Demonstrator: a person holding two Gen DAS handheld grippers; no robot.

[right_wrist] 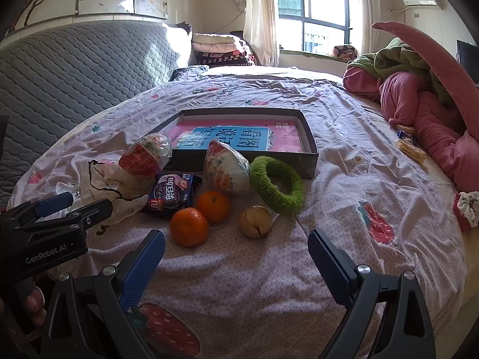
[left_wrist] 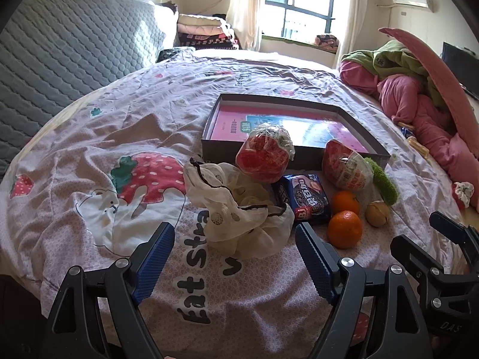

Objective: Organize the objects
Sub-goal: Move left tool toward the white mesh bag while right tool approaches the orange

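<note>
**Both grippers spread over the bed, objects clustered in front of the box**

Left wrist view. The left gripper [left_wrist: 235, 257] fills the bottom of the frame, blue ribbed fingers [left_wrist: 155, 261] wide apart, nothing between them; its base is cut off by the lower edge. The right gripper [left_wrist: 443, 269] shows only in part at lower right, jaw state unreadable here. Centre frame: a shallow dark cardboard box [left_wrist: 353, 110] holding a flat pink and blue printed book [left_wrist: 299, 125], partly hidden by two clear-wrapped red snack cups [left_wrist: 263, 158]. Below these, a crumpled white drawstring pouch [left_wrist: 239, 209], opening slack, contents hard to make out. Right of it a dark foil biscuit packet [left_wrist: 308, 200], two oranges [left_wrist: 344, 229] and a tan cracked round fruit [left_wrist: 377, 214]. A fuzzy green ring [left_wrist: 384, 184] is mostly hidden behind the right cup. All lie on the strawberry-print bedsheet [left_wrist: 149, 119].

Right wrist view. The right gripper [right_wrist: 236, 252] at bottom, fingers [right_wrist: 143, 269] fully spread and empty over bare bedsheet [right_wrist: 359, 149]. The left gripper [right_wrist: 57, 209] enters at left edge, partly cut off; a fingertip of the person [right_wrist: 34, 302] shows beneath. The box [right_wrist: 311, 137] sits upper centre, the book [right_wrist: 227, 136] alone inside. The ring [right_wrist: 277, 184] is fully visible, touching the box's front wall. The oranges [right_wrist: 189, 226], fruit [right_wrist: 256, 221], packet [right_wrist: 172, 196], cups [right_wrist: 226, 167] and pouch [right_wrist: 119, 185] lie outside the box, left of centre.
</note>
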